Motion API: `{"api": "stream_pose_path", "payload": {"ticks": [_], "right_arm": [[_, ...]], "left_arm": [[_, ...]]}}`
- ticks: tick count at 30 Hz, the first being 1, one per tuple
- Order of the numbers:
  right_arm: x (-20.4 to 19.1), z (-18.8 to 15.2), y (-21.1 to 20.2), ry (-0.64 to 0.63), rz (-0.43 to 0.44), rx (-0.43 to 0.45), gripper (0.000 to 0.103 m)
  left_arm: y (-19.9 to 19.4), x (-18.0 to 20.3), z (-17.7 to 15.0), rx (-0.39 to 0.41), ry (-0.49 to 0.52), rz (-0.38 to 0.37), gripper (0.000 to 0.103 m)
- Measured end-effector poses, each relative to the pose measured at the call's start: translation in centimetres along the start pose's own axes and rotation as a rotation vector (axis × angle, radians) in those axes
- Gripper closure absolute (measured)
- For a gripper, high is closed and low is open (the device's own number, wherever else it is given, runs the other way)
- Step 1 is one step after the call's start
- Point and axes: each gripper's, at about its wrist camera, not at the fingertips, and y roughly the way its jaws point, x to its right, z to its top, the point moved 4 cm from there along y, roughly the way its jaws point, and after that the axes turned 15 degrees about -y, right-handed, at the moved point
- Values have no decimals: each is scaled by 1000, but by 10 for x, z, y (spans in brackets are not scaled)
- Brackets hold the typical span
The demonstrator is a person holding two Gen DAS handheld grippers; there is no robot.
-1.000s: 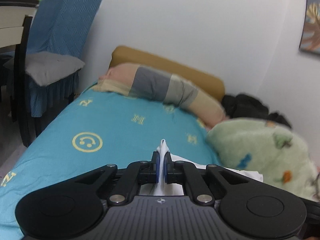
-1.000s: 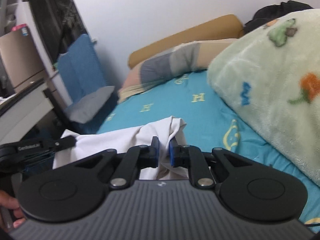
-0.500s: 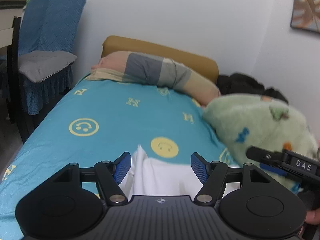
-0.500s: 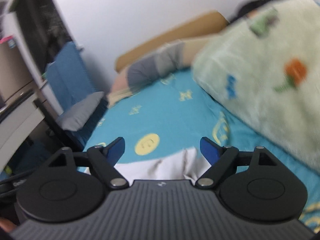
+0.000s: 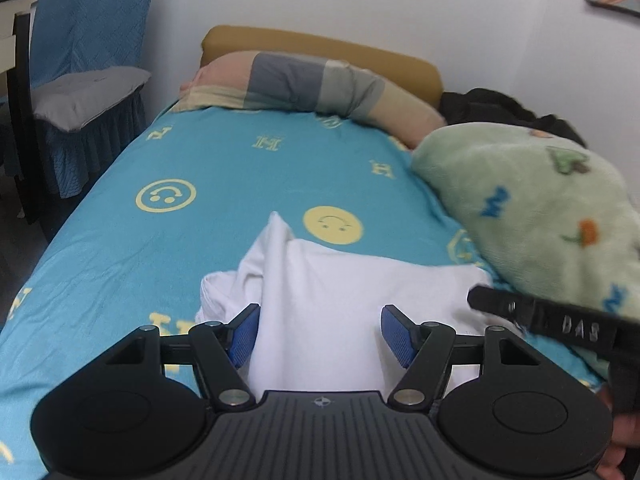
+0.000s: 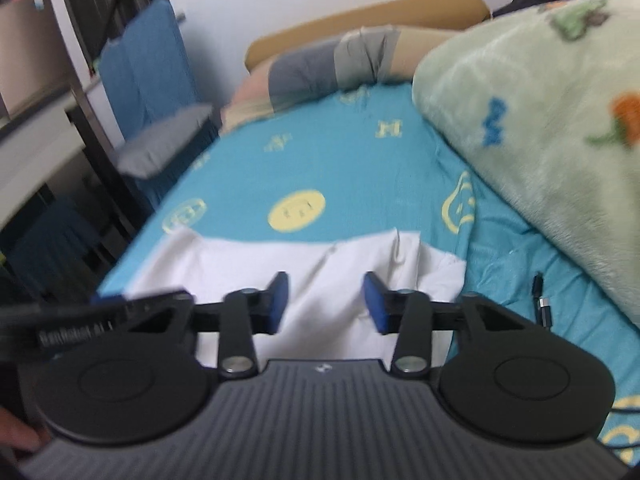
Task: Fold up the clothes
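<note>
A white garment (image 5: pixel 340 296) is lying on the turquoise bedsheet (image 5: pixel 132 248) at the near end of the bed, its long axis running across the bed from side to side, with one bunched corner peaking up toward the pillow (image 5: pixel 304 84) and the yellow smiley print beyond it. The left gripper (image 5: pixel 320 334) is hovering over the cloth with its jaws spread wide, released; the fabric is showing between the blue pads (image 5: pixel 244 332) but they are not pressing on it. The right gripper (image 6: pixel 326 300) is also hanging over the garment's far edge, its jaws having just been closing yet standing apart, gripping nothing, cloth lying beneath the gap. A green fleece blanket (image 6: pixel 540 120) is heaped along the wall side, just beside the garment.
</note>
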Motion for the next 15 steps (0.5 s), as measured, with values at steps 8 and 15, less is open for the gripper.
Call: {"api": "stream_pose_path", "payload": {"ticks": [8, 15], "right_arm": [[-20, -34, -8, -9, 70, -177, 80], [-17, -28, -25, 90, 62, -193, 65]], "left_arm": [[-17, -5, -30, -112, -40, 64, 30], [-51, -10, -21, -108, -184, -50, 27]]}}
